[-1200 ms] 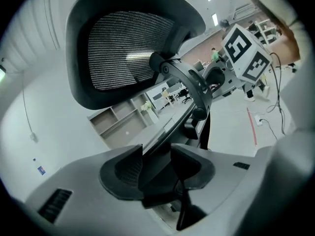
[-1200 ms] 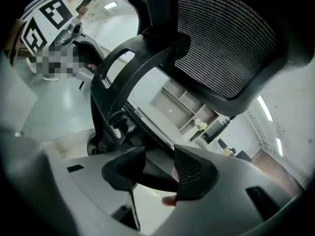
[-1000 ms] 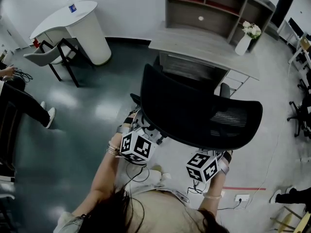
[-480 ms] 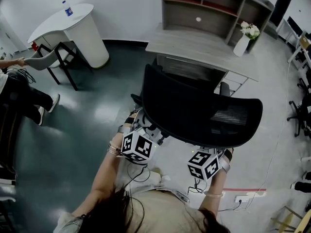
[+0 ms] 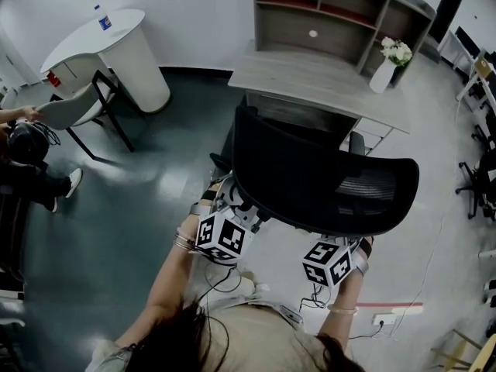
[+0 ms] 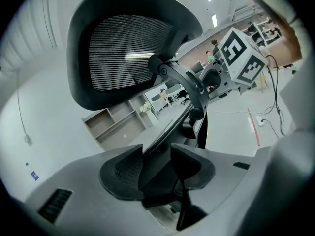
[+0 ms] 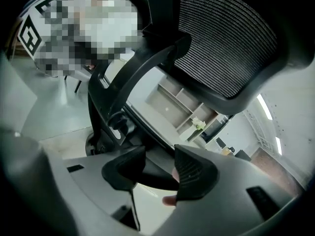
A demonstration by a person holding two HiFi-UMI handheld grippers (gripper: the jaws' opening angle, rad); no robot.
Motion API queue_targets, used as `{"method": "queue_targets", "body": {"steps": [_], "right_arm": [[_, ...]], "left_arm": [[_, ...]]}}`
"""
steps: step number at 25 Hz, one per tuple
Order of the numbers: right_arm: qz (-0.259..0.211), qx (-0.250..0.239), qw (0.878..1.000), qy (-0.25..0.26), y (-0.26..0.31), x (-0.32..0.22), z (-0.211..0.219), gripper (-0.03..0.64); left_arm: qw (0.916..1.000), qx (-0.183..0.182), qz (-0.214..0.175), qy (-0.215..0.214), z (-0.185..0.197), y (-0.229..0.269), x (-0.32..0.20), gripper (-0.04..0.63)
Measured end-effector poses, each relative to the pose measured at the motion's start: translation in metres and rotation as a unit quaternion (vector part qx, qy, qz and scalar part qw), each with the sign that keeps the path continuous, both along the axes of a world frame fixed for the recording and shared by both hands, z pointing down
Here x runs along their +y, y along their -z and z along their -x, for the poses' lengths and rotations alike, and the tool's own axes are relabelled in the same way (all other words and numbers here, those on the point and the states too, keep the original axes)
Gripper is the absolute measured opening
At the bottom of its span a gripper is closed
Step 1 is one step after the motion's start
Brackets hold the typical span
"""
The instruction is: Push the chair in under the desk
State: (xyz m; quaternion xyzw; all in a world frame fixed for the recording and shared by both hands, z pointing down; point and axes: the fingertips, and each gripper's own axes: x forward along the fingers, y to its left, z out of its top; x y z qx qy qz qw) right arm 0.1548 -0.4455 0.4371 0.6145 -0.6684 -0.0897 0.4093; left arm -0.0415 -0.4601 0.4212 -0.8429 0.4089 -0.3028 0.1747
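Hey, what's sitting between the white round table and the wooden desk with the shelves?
Nothing. In the head view, only bare dark floor runs between the white table and the desk.

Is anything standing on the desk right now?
Yes, a white vase of flowers stands near the right end of the desk, beyond the chair.

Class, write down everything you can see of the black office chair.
The black mesh-backed office chair stands upright, its curved backrest towards the person, facing the grey wooden desk, not yet fully under. A black frame carries the mesh; one armrest shows. The left gripper and right gripper each clasp a bar behind it.
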Motion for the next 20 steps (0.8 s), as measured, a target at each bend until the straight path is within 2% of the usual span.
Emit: {"method": "queue_targets", "body": {"steps": [14, 20], "right_arm": [[0.018, 0.006, 0.998, -0.052, 0.0, -0.029, -0.018, 0.179], [0.018, 0.002, 0.998, -0.053, 0.001, -0.041, -0.022, 0.176]], "left_arm": [[0.9994, 0.006, 0.009, -0.032, -0.017, 0.001, -0.024, 0.175], [0.9993, 0.008, 0.011, -0.034, -0.021, 0.002, -0.036, 0.175]]}}
